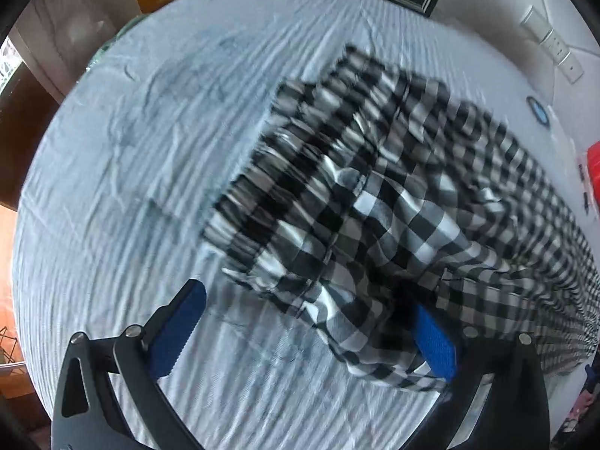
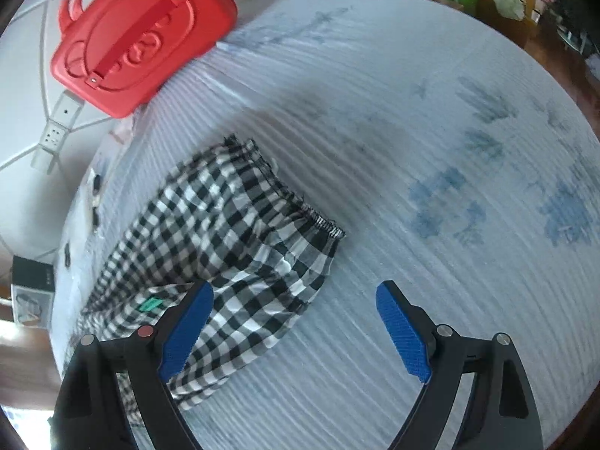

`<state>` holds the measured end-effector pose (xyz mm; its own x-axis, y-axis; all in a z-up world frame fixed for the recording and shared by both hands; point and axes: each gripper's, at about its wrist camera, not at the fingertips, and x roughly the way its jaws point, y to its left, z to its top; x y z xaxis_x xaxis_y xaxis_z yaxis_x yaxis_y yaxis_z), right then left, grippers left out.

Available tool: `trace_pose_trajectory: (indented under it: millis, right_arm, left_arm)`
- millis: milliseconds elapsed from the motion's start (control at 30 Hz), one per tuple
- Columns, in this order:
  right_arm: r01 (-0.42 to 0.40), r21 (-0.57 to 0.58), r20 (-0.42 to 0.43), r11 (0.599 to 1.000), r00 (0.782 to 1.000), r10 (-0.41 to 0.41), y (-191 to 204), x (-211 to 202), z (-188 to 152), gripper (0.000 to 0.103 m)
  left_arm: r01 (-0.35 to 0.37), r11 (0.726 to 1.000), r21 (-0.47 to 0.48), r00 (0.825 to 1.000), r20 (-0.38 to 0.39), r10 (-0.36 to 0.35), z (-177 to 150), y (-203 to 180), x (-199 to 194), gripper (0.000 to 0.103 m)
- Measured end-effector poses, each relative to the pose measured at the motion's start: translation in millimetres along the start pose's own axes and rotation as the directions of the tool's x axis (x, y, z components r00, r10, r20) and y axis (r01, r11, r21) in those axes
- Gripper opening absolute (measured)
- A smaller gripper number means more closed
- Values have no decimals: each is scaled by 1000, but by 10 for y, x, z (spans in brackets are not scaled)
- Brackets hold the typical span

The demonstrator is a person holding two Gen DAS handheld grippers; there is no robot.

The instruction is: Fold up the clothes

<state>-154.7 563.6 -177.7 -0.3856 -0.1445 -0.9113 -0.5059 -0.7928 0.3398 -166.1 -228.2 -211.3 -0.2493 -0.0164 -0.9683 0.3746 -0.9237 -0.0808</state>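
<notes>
Pale ribbed bedsheet (image 2: 412, 131) covered the whole working surface, giving me a broad flat place to fold on. On it lay the checked garment (image 2: 225, 232), black and white, spread loosely with its gathered waistband (image 2: 300, 210) toward the middle of the bed. My left gripper (image 1: 311, 322) had its jaws wide apart, and a rumpled corner of the cloth draped over the right-hand pad (image 1: 437, 345), though nothing was pinched. My right gripper (image 2: 294, 333) was also spread open, one finger (image 2: 185, 332) over the garment's edge, the other over bare sheet. I judged both were positioned for a grasp. A red case (image 2: 142, 33) sat against the headboard, well apart.
</notes>
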Motion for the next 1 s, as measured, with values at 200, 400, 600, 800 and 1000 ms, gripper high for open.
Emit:
trace_pose_trajectory:
  millis: [200, 400, 600, 800, 1000]
  right_arm:
    - [-6, -34, 4, 999, 1000, 6, 254, 229, -7, 96]
    - [59, -94, 63, 994, 997, -53, 575, 379, -40, 92]
    - [65, -154, 70, 986, 996, -55, 753, 402, -60, 21]
    - [10, -181, 77, 984, 997, 4, 802, 311, -29, 10]
    - [-177, -413, 118, 893, 962, 245, 1489, -369, -216, 10]
  left_arm:
    - [-17, 1000, 0, 1000, -13, 17, 57, -49, 52, 103]
    - [-17, 1000, -8, 1000, -2, 17, 125, -70, 22, 71]
    - [16, 1000, 7, 1000, 20, -16, 181, -224, -14, 47]
    - [32, 998, 51, 997, 67, -35, 250, -339, -227, 31]
    - [87, 931, 354, 957, 230, -177, 110, -1238, -1197, 26]
